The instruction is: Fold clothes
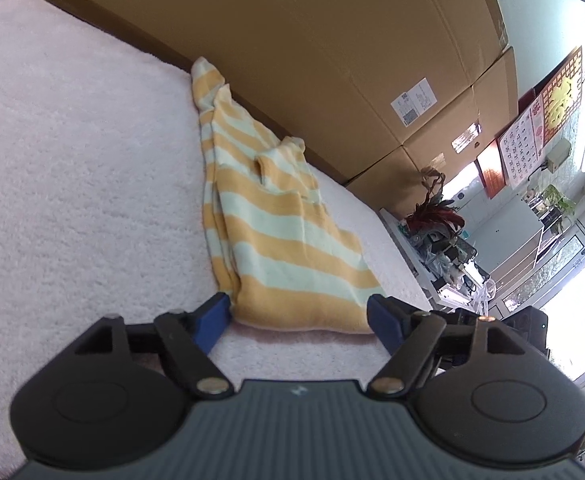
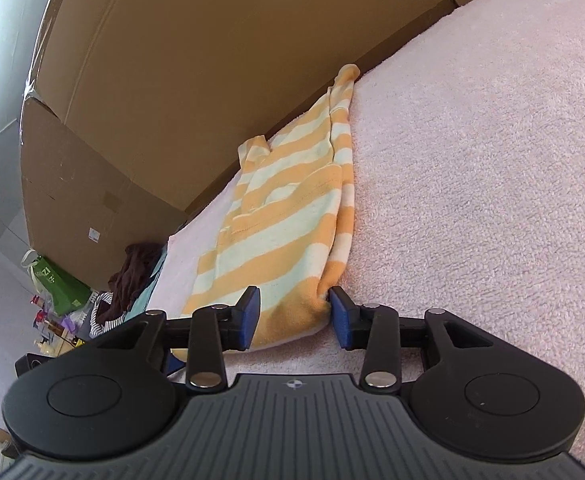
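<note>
On the pink fleece blanket [image 1: 72,168], the striped yellow shirt [image 1: 276,232] lay folded, its long axis running away from both grippers; left gripper [image 1: 298,318] gaped wide at its hem, right gripper [image 2: 294,316] part-open, gripping nothing.

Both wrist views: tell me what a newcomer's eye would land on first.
The yellow-and-white striped garment stands out first, lying folded lengthwise on the pale pink fleecy blanket, its near hem just ahead of both grippers. Behind it rises a wall of big brown cardboard boxes. The left gripper stands open, its blue pads either side of the hem, and the right gripper is open at the hem's folded corner.
</note>
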